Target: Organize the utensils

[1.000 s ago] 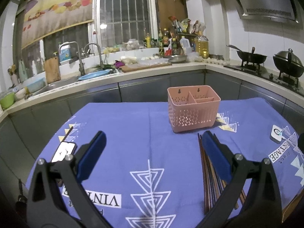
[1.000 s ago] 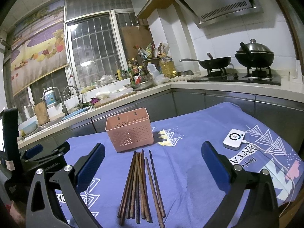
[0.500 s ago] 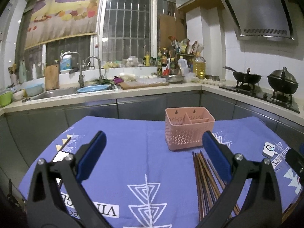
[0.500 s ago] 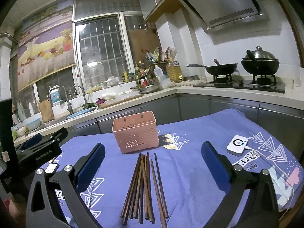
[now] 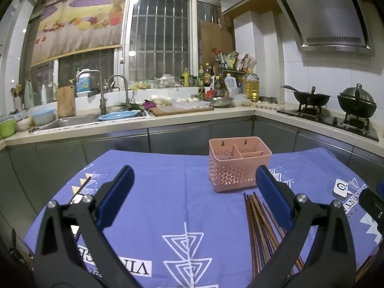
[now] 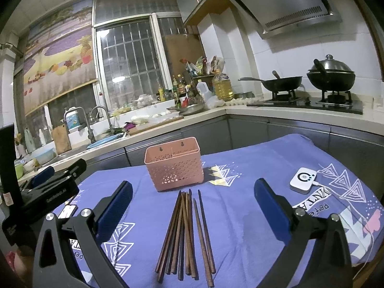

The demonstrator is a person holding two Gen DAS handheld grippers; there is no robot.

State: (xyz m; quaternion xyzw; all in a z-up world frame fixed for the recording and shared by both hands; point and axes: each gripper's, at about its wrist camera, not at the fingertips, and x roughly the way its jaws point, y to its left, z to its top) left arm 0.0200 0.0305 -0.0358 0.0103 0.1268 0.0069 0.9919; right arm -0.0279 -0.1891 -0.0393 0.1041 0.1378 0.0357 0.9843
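A pink perforated utensil basket (image 5: 238, 165) (image 6: 174, 163) with divided compartments stands empty on the blue tablecloth. Several dark wooden chopsticks (image 6: 186, 230) (image 5: 258, 228) lie in a bundle just in front of it, pointing toward me. My right gripper (image 6: 192, 206) is open and empty, held above the table with the bundle between its fingers' line of sight. My left gripper (image 5: 193, 192) is open and empty, to the left of the chopsticks; its body shows at the left of the right wrist view (image 6: 48, 192).
A white puck-like device (image 6: 303, 180) with a cable lies on the cloth at the right. A phone (image 6: 67, 211) lies at the left edge of the table (image 5: 168, 192). Kitchen counter, sink and stove with pans run behind.
Both grippers have tilted up and risen a little, so the basket and chopsticks sit lower in both views. Nothing on the table has moved.
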